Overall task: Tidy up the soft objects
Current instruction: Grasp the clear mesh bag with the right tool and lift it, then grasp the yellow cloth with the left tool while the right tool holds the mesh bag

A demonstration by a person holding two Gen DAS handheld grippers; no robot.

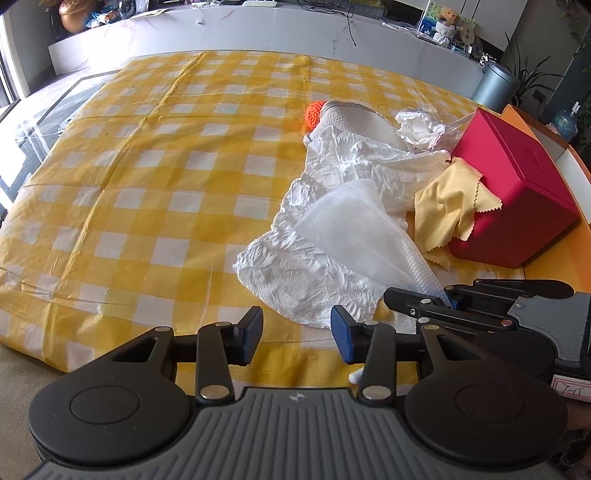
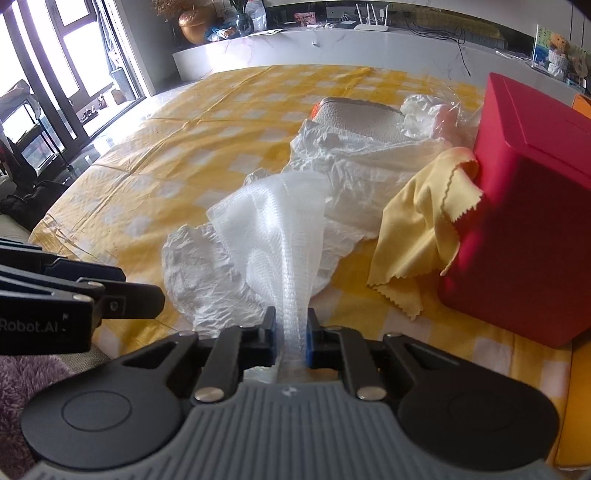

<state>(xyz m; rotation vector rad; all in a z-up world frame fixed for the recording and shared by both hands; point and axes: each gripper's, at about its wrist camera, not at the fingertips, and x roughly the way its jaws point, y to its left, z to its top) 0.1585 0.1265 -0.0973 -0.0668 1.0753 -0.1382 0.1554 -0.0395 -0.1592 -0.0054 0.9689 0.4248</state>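
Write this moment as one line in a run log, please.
right gripper: shut on white mesh foam sheet | left gripper: open, empty | sheet lies over crumpled white paper | red box: untouched

In the right wrist view, white letters reading "Robot.AI" stand on the black body of the left gripper (image 2: 144, 295) at nine o'clock; a handwritten label (image 1: 570, 387) at four o'clock in the left wrist view stays illegible.

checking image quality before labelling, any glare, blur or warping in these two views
Left wrist view: fisheye bends the far counter; checked tablecloth evenly lit and sharp. Right wrist view: window blown out white, red box smeared at its near edge, mesh sheet glary.
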